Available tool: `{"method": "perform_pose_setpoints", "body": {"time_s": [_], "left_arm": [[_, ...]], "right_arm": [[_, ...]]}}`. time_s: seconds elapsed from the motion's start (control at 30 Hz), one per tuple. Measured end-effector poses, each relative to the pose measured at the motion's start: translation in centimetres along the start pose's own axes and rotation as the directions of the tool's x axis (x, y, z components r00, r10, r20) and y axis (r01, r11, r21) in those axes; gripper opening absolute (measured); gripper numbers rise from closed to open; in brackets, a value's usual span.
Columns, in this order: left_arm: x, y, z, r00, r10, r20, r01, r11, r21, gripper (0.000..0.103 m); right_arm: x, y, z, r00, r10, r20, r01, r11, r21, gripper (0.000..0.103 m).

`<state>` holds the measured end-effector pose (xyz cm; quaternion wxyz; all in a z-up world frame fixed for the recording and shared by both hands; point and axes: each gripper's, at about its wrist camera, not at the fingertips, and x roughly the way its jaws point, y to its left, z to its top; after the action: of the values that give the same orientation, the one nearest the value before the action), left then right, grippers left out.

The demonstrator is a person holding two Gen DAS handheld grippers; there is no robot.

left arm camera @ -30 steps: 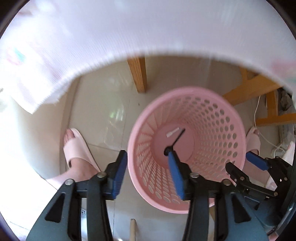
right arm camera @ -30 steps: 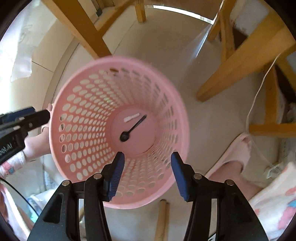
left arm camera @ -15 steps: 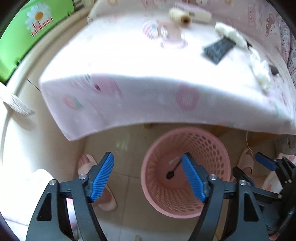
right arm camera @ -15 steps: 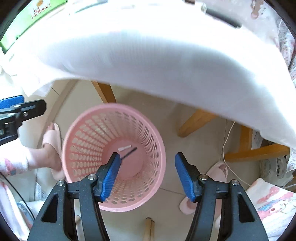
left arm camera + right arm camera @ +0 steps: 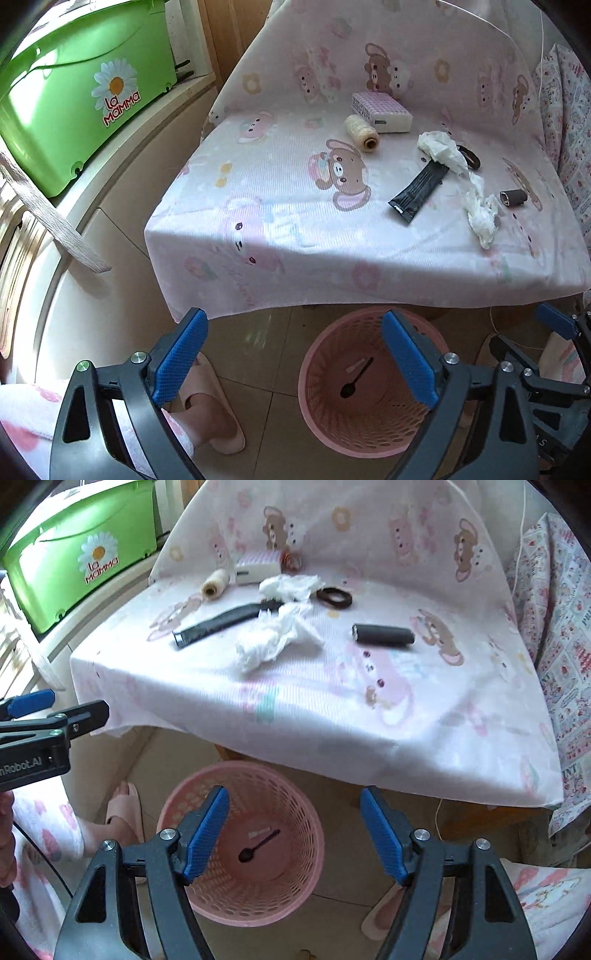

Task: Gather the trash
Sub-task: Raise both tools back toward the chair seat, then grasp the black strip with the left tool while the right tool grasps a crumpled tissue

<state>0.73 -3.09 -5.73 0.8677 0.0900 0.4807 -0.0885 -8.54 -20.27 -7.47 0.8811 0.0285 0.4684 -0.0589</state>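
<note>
Since both your left claw [image 5: 291,363] and right claw [image 5: 295,834] gape wide and empty, pinch the crumpled tissue [image 5: 273,638] at twelve o'clock: feather-light, soft, bunch its middle.

On the counter [image 5: 424,716] a wrapper [image 5: 218,624] lies left of a crumpled tissue [image 5: 269,638], with a roll [image 5: 382,635] to its right and a second tissue [image 5: 288,585] behind. Below the counter's front edge stands a basket [image 5: 295,897] on the floor, with a spoon [image 5: 258,847] in it.
</note>
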Motion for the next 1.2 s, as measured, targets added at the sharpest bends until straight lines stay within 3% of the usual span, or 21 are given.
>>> {"method": "perform_pose_setpoints", "body": {"time_s": [0.07, 0.27, 0.43, 0.57, 0.7, 0.9, 1.0, 1.07, 1.2], "left_arm": [[-0.1, 0.2, 0.1, 1.0, 0.008, 0.005, -0.008, 1.0, -0.009, 0.097], [-1.0, 0.2, -0.1, 0.996, 0.059, 0.07, -0.059, 0.998, -0.001, 0.098], [-1.4, 0.5, 0.2, 0.993, 0.025, 0.111, -0.022, 0.999, -0.032, 0.099], [-1.3, 0.0, 0.4, 0.987, 0.076, 0.141, -0.075, 0.997, -0.012, 0.099], [-0.8, -0.5, 0.4, 0.985, 0.081, 0.149, -0.082, 0.997, -0.002, 0.099], [-1.0, -2.0, 0.6, 0.98, 0.042, 0.196, -0.051, 0.998, 0.041, 0.099], [-0.2, -3.0, 2.4, 0.979, -0.065, 0.192, 0.054, 0.997, 0.058, 0.099], [0.0, -4.0, 3.6, 0.98, -0.044, 0.195, 0.027, 0.995, 0.091, 0.091], [0.4, -5.6, 4.0, 0.976, -0.072, 0.207, 0.04, 0.987, 0.155, 0.088]], "right_arm": [[-0.7, 0.3, 0.0, 1.0, -0.007, 0.022, 0.007, 1.0, -0.02, 0.084], [-2.4, 1.0, -0.2, 0.997, 0.004, 0.081, -0.001, 0.999, -0.039, 0.084], [-4.0, 0.9, -0.1, 0.989, -0.035, 0.141, 0.042, 0.998, -0.044, 0.084], [-4.8, -0.3, 0.3, 0.986, -0.027, 0.167, 0.026, 1.0, 0.01, 0.084], [-6.3, -1.3, 0.7, 0.973, -0.017, 0.23, 0.005, 0.999, 0.052, 0.084], [-6.4, -2.8, 1.5, 0.962, -0.052, 0.27, 0.031, 0.996, 0.078, 0.084], [-5.6, -3.7, 1.8, 0.967, -0.044, 0.251, 0.014, 0.993, 0.119, 0.084], [-5.0, -4.1, 2.1, 0.971, -0.036, 0.238, 0.004, 0.991, 0.134, 0.084], [-4.1, -4.0, 2.5, 0.975, -0.031, 0.221, 0.006, 0.994, 0.113, 0.084]]}}
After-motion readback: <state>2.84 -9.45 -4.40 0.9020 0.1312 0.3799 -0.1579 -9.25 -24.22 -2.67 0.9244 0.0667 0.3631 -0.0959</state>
